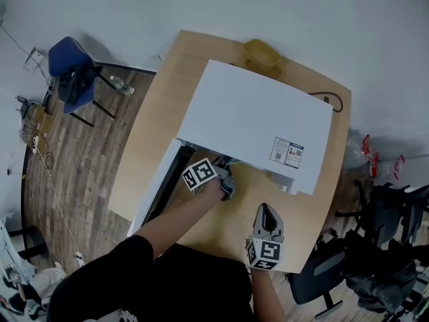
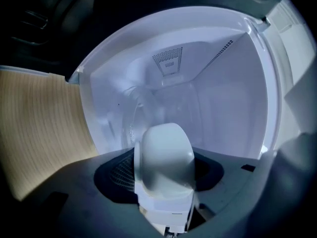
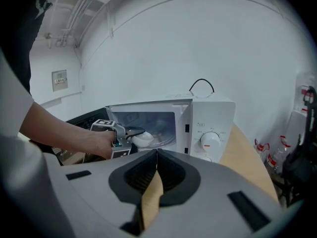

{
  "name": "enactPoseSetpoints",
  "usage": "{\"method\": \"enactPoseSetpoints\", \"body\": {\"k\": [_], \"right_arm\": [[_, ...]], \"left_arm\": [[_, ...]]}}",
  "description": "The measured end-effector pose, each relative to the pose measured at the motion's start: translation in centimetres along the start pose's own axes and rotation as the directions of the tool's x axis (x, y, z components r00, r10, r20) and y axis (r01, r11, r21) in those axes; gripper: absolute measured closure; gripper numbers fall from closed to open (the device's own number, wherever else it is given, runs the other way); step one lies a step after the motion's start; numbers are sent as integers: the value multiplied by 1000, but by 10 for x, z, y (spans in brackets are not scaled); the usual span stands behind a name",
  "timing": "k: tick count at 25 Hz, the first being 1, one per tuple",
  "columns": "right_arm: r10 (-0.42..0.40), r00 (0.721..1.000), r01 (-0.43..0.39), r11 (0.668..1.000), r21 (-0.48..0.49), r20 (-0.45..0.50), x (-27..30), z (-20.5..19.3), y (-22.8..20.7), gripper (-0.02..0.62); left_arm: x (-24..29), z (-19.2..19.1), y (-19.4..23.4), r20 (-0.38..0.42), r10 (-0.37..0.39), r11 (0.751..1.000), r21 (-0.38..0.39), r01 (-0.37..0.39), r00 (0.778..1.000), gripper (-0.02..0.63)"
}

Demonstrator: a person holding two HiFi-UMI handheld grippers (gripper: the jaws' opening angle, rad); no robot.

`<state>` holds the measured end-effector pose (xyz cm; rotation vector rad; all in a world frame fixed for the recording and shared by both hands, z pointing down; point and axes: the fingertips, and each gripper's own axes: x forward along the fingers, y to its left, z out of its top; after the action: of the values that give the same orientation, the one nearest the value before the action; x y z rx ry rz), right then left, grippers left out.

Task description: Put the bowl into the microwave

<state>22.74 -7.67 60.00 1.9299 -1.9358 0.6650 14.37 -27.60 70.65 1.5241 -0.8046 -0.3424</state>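
Note:
A white microwave (image 1: 255, 123) stands on the round wooden table (image 1: 157, 123) with its door (image 1: 157, 186) swung open to the left. My left gripper (image 1: 226, 170) is at the mouth of the oven, shut on a white bowl (image 2: 163, 157). In the right gripper view the bowl (image 3: 142, 139) hangs from the left gripper (image 3: 130, 133), just in front of the lit cavity (image 3: 153, 125). The left gripper view looks into the cavity (image 2: 208, 108), where a glass turntable (image 2: 148, 108) lies. My right gripper (image 1: 266, 208) hovers over the table in front of the microwave, shut and empty.
A yellow dish (image 1: 261, 56) sits behind the microwave near the table's far edge, and a black cable (image 1: 332, 99) trails off the back right. A blue chair (image 1: 70, 72) stands at the left. Black chairs (image 1: 375, 233) crowd the right side.

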Motion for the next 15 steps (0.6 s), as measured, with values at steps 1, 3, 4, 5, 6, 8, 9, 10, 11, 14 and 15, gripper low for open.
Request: {"method": "enactPoseSetpoints", "body": {"k": [1, 3, 4, 5, 6, 8, 9, 10, 11, 14, 15], "right_arm": [[3, 1000, -3, 1000, 0, -1, -1, -1, 2, 534], [10, 1000, -10, 1000, -2, -6, -1, -2, 5, 534], [14, 1000, -14, 1000, -1, -8, 0, -2, 7, 534], [17, 1000, -17, 1000, 0, -9, 0, -3, 8, 534], [20, 1000, -20, 1000, 1, -9, -1, -3, 10, 534], [25, 1000, -25, 1000, 1, -7, -2, -3, 13, 534], [28, 1000, -28, 1000, -1, -7, -2, -4, 14, 534], [32, 999, -32, 999, -4, -9, -2, -5, 16, 534], [35, 999, -35, 999, -8, -12, -2, -5, 17, 534], [47, 999, -47, 999, -16, -15, -2, -6, 22, 534], [51, 999, -51, 999, -16, -14, -3, -6, 23, 534]], "left_arm": [[1, 1, 0, 5, 10, 1000, 7, -10, 1000, 368], [2, 4, 1, 12, 29, 999, 29, -30, 999, 368], [3, 6, 1, 15, 39, 998, 44, -39, 999, 368], [3, 7, 0, 17, 47, 997, 62, -48, 999, 368], [4, 9, 0, 19, 54, 995, 80, -55, 998, 368], [5, 10, -1, 20, 67, 990, 123, -69, 998, 368], [6, 11, -1, 16, 74, 986, 150, -76, 997, 367], [7, 11, -1, 8, 81, 980, 179, -82, 997, 364], [9, 11, -2, -6, 88, 974, 209, -85, 996, 360], [12, 13, -2, -35, 116, 953, 287, -101, 993, 360], [12, 15, -1, -31, 129, 943, 311, -113, 991, 360]]}}
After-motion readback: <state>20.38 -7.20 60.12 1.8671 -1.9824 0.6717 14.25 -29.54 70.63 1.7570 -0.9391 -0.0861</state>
